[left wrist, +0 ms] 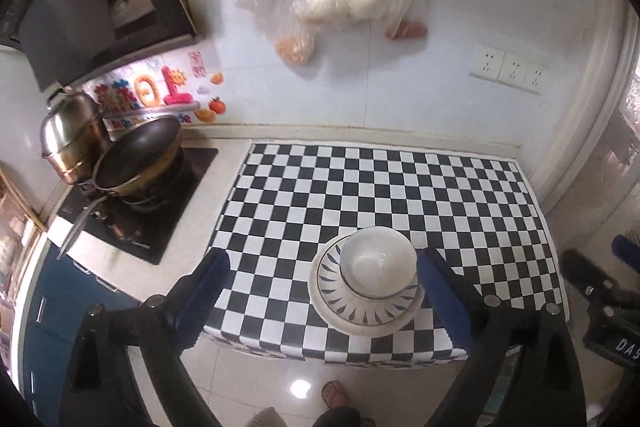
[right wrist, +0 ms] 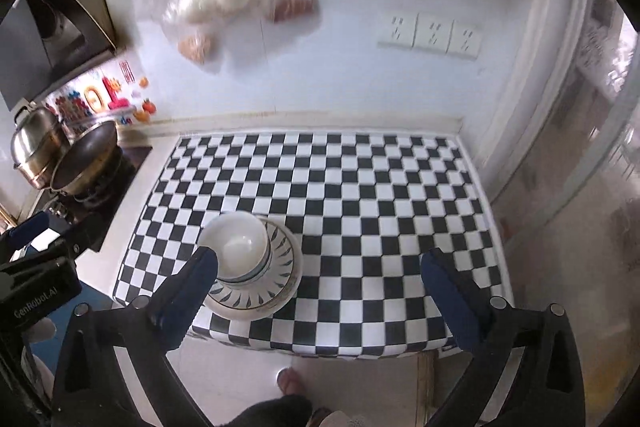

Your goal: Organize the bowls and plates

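On the checkered mat, 6 o'clock edge: white bowl stacked on plates, left gripper and right gripper both spread wide, gripping nothing.

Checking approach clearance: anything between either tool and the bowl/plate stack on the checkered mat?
Nothing visible. The white bowl sits nested on the patterned plates near the mat's front edge. Both the left tool and the right tool are open, with only bare mat around the stack. The pots stand far off on the stove.
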`<state>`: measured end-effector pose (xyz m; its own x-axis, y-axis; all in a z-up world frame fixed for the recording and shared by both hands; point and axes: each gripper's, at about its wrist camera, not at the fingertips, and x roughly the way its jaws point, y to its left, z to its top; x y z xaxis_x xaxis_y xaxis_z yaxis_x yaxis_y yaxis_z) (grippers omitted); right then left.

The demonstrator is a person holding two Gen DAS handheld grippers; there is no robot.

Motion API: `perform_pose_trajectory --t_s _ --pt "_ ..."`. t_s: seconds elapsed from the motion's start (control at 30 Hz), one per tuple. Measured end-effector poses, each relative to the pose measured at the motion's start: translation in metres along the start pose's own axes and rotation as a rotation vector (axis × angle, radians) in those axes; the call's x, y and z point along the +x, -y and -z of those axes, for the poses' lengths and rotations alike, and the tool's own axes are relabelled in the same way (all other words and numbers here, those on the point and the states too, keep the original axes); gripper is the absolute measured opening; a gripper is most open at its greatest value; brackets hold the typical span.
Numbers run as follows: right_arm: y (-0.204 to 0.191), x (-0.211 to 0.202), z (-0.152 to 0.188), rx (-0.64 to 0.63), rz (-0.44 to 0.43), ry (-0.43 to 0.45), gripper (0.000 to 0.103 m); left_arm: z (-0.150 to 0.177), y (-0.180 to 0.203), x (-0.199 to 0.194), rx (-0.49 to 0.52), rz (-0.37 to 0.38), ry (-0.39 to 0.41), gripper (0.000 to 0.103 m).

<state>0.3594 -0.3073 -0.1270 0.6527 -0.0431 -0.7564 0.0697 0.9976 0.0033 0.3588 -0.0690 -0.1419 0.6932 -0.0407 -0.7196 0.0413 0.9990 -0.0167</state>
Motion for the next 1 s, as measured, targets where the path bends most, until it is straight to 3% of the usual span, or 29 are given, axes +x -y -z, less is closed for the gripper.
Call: perform_pose_trajectory --t_s 0.47,1.0 --pt "0.011 -0.154 0.060 -0.023 0.015 0.150 0.103 0.053 0.000 -0.126 -0.012 -0.030 0.073 0.096" --pt "-0.034 -0.247 0.144 0.021 0.072 0.184 0.103 0.109 -0.046 -0.206 0.041 0.007 0.143 0.096"
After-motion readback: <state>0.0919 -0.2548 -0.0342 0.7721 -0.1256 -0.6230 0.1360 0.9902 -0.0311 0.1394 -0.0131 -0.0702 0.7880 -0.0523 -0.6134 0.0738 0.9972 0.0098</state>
